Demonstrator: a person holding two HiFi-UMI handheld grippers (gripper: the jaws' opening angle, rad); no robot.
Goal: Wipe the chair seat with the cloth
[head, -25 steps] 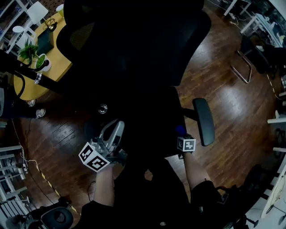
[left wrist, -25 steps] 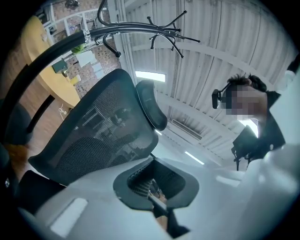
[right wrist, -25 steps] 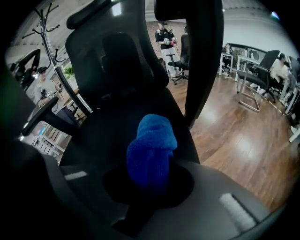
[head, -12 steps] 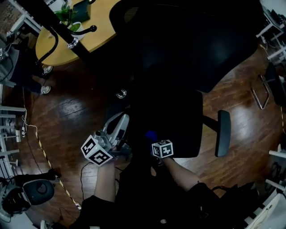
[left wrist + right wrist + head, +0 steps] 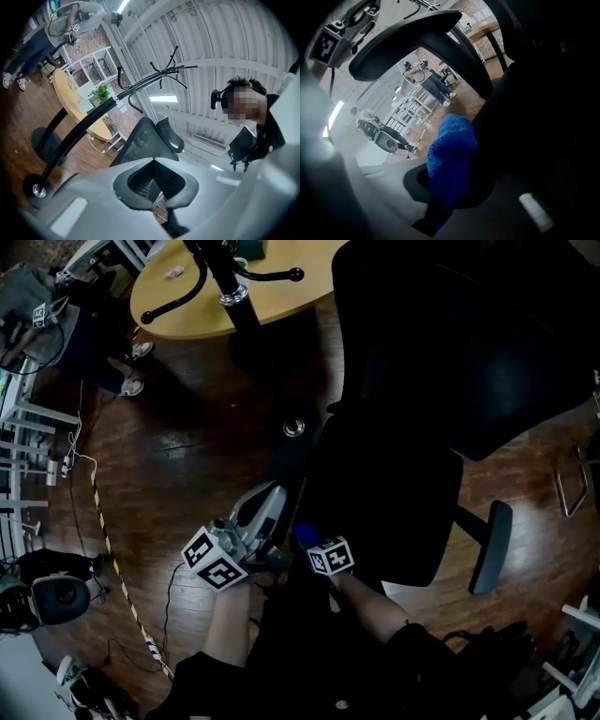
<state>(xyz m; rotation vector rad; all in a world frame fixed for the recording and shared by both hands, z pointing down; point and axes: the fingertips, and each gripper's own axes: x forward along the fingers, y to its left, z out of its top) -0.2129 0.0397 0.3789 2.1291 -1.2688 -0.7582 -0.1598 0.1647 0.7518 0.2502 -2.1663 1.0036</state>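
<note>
**Q:** Where is the cloth (image 5: 450, 159) lying?

**A:** The blue cloth is hanging just left of centre in the right gripper view, and the right gripper (image 5: 317, 547) is clamping its lower end between the jaws. In the head view it is showing as a small blue patch at the lower middle, just beside the left edge of the black chair seat (image 5: 394, 502). Whether it is touching the seat cannot be told in the dark.

**Q:** What is the left gripper (image 5: 154, 187) doing?

**A:** Its jaws are pressing together on nothing. It is sitting left of the right gripper, over the wood floor (image 5: 178, 456).

**Q:** What is surrounding the chair?

**A:** The backrest (image 5: 469, 343) is filling the upper right, and an armrest (image 5: 489, 545) is sticking out at the right. A round yellow worktop (image 5: 234, 287) and a black coat stand (image 5: 84, 136) are standing at the upper left.
</note>
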